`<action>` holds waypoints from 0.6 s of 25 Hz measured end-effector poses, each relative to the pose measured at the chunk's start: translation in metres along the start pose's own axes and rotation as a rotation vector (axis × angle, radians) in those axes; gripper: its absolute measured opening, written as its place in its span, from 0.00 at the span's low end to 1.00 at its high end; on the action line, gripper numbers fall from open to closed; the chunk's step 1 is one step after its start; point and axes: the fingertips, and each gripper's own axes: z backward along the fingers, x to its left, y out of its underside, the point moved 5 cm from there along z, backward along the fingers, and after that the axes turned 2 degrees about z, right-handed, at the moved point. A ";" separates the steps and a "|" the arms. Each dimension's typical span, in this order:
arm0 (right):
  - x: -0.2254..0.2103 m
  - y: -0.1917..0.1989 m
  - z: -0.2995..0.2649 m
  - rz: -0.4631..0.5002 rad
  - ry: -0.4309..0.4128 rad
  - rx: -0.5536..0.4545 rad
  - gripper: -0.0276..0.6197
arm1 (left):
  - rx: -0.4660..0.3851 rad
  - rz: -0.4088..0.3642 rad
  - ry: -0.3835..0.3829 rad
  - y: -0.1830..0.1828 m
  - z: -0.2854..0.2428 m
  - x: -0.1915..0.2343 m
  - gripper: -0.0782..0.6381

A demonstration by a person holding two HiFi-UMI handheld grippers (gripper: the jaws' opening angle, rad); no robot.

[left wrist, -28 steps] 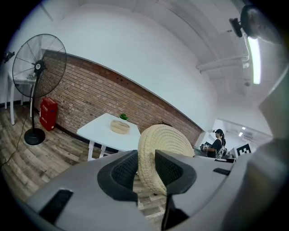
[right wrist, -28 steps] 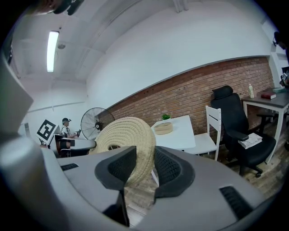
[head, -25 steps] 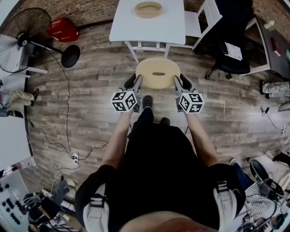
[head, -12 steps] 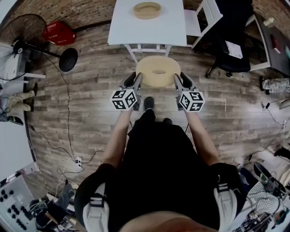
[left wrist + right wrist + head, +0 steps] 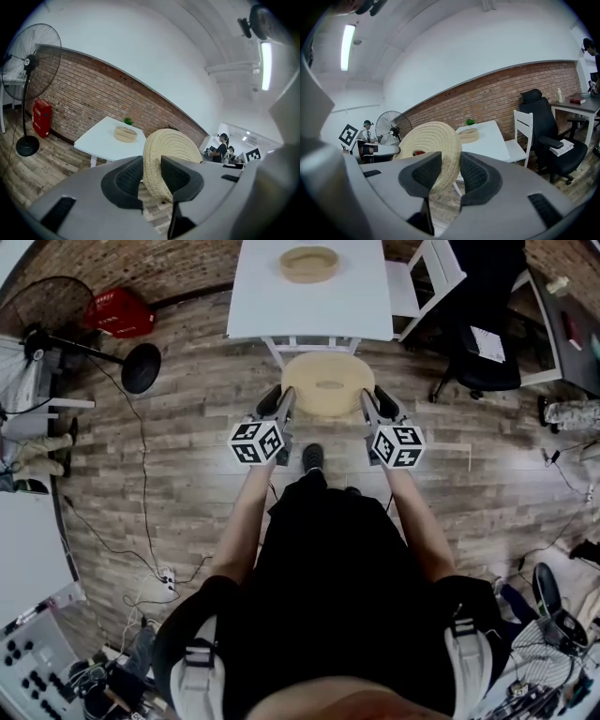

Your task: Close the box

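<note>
Woven straw, pale and wound in coils, makes up the round lid (image 5: pixel 328 382) we carry level over the wooden floor (image 5: pixel 187 427), just short of the near edge of the white tabletop (image 5: pixel 281 306). On the lid's left rim the left tongs (image 5: pixel 280 401) are clamped. In the left gripper view their dark ribbed pads (image 5: pixel 129 176) press the thick rim from both sides, so the jaws stand only as wide as the rim. On the right rim the right tongs (image 5: pixel 372 401) grip the same way, pads tight against the straw. A small dark slot marks the lid's middle.

Toward the far side of the tabletop sits the matching woven box (image 5: pixel 308 263), low and round, open at the top and showing its pale inside. We cannot tell whether anything lies in it. Lid and box are well apart.

Left of the tabletop stand a pedestal fan (image 5: pixel 56 296) and a red container (image 5: pixel 122 310) by the brick wall. Right of the tabletop are a white chair (image 5: pixel 427 277) and, beyond it, a black office chair (image 5: pixel 483 343).
</note>
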 end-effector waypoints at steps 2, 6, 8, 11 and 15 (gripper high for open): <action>0.004 -0.002 -0.007 0.000 0.005 -0.003 0.23 | -0.003 0.001 0.004 -0.005 -0.003 0.008 0.29; 0.008 -0.007 -0.020 0.000 0.024 -0.010 0.23 | -0.005 -0.008 0.026 -0.018 -0.011 0.020 0.29; 0.009 -0.011 -0.026 0.001 0.031 -0.015 0.23 | -0.007 -0.011 0.035 -0.024 -0.015 0.025 0.29; 0.013 -0.015 -0.035 0.001 0.040 -0.024 0.23 | -0.011 -0.014 0.044 -0.032 -0.019 0.033 0.29; 0.022 -0.020 -0.050 0.012 0.045 -0.035 0.23 | -0.012 -0.019 0.054 -0.041 -0.020 0.049 0.29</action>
